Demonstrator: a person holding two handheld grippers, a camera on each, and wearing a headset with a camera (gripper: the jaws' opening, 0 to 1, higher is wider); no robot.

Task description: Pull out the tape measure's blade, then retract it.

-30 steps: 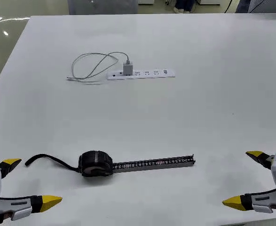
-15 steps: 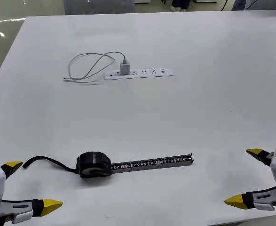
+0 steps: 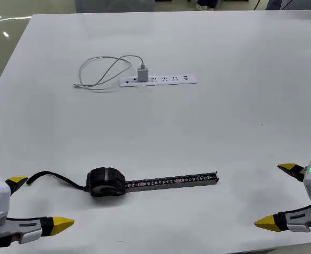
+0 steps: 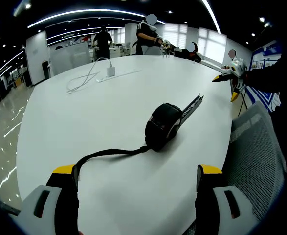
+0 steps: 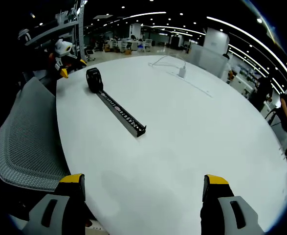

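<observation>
A black tape measure (image 3: 107, 182) lies on the white table (image 3: 197, 127) near its front edge. Its blade (image 3: 172, 181) is pulled out to the right and rests flat, and a black wrist strap (image 3: 52, 177) trails left. My left gripper (image 3: 42, 203) is open at the lower left, just left of the strap's end. My right gripper (image 3: 278, 194) is open at the lower right, well right of the blade's tip. The left gripper view has the tape measure (image 4: 164, 125) ahead of the yellow-tipped jaws. The right gripper view looks along the blade (image 5: 121, 115) to the case (image 5: 94, 79).
A white power strip (image 3: 158, 80) with a plugged charger and a looped white cable (image 3: 103, 71) lies at the far middle of the table. A grey mesh chair (image 5: 23, 142) stands by the table's edge. People stand in the background office.
Both grippers have stayed open and apart from the tape measure, which has not moved. The head camera has shifted slightly.
</observation>
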